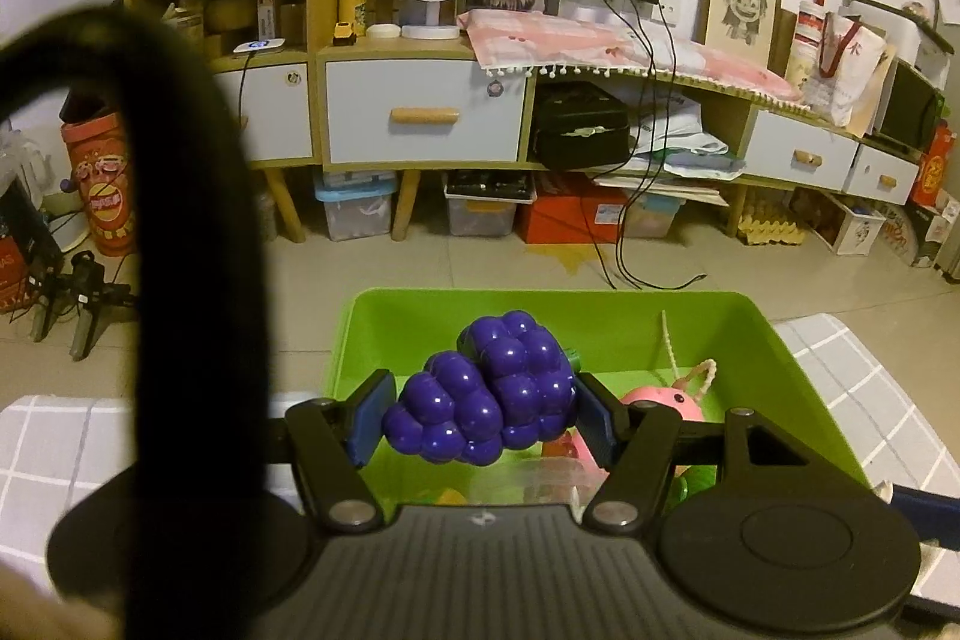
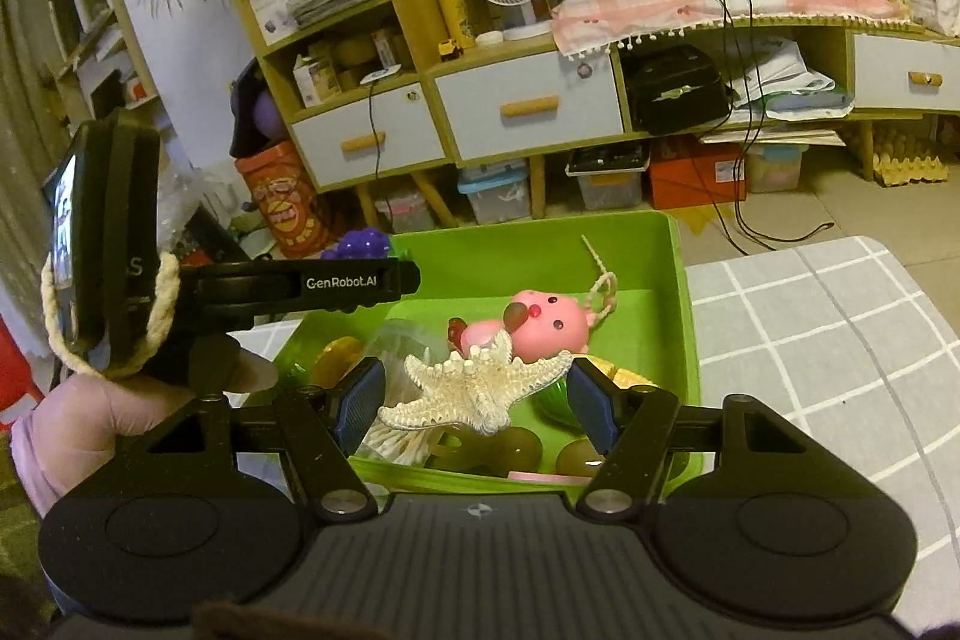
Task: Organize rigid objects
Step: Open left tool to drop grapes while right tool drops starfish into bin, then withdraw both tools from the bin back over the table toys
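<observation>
My left gripper (image 1: pixel 480 421) is shut on a purple toy grape bunch (image 1: pixel 486 400) and holds it above the green bin (image 1: pixel 420 307). My right gripper (image 2: pixel 474 403) is shut on a white starfish (image 2: pixel 474 391), held over the near part of the same bin (image 2: pixel 675 292). In the bin lie a pink round toy with a cord (image 2: pixel 546 325), several small brown and green pieces and a clear container of cotton swabs (image 2: pixel 393 439). The left gripper with the grapes (image 2: pixel 360 244) shows at the left of the right wrist view.
The bin sits on a grey checked cloth (image 2: pixel 810 340). Behind stand a wooden cabinet with pale drawers (image 1: pixel 420 112), storage boxes on the floor (image 1: pixel 480 211), hanging cables (image 1: pixel 630 220) and a red canister (image 1: pixel 102 184). A black strap (image 1: pixel 180 250) blocks the left view's left side.
</observation>
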Demonstrator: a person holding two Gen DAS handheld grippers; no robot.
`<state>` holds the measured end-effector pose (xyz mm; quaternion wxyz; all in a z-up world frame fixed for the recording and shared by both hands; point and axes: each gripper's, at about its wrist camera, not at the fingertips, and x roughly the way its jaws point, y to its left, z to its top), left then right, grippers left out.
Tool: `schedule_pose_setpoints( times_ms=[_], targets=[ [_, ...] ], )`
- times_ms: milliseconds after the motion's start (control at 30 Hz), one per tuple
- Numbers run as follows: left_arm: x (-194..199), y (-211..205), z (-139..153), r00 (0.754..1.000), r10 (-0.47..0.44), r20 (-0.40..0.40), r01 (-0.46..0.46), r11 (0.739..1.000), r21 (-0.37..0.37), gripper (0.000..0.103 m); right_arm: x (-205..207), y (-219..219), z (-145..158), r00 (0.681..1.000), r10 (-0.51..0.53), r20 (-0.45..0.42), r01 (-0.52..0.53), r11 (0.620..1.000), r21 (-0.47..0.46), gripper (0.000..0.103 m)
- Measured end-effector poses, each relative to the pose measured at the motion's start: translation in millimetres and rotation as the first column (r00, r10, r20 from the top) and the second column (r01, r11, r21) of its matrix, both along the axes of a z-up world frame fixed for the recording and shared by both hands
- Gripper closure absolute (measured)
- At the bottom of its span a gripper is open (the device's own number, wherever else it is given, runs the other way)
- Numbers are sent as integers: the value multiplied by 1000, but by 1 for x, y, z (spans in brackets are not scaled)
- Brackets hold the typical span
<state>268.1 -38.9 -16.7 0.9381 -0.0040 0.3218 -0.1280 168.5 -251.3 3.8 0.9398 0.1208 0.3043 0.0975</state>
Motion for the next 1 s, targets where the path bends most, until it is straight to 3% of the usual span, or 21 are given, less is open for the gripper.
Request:
schedule_pose_setpoints(
  times_ms=[267,300,333,400,533,1000],
  targets=[
    [-3,-5,4,999,-33,13,33,999,8,65,2,-5,-1,1000,-24,-2,24,1000,13,34],
    [-4,-6,5,999,-40,21,40,999,13,62,1,-7,-1,1000,-29,7,29,999,25,33],
    [-4,-7,5,999,-44,17,44,999,24,50,0,-10,0,999,-39,15,39,998,41,33],
    [-6,-7,6,999,-33,11,33,999,40,38,-2,-15,4,997,-72,14,71,995,69,14],
    [-14,-2,9,999,-31,12,31,999,22,38,-4,-23,8,996,-86,5,85,990,108,13],
    [-80,20,35,1000,-27,16,26,999,20,36,-38,-22,29,994,-65,-87,64,998,-14,13]
  ],
)
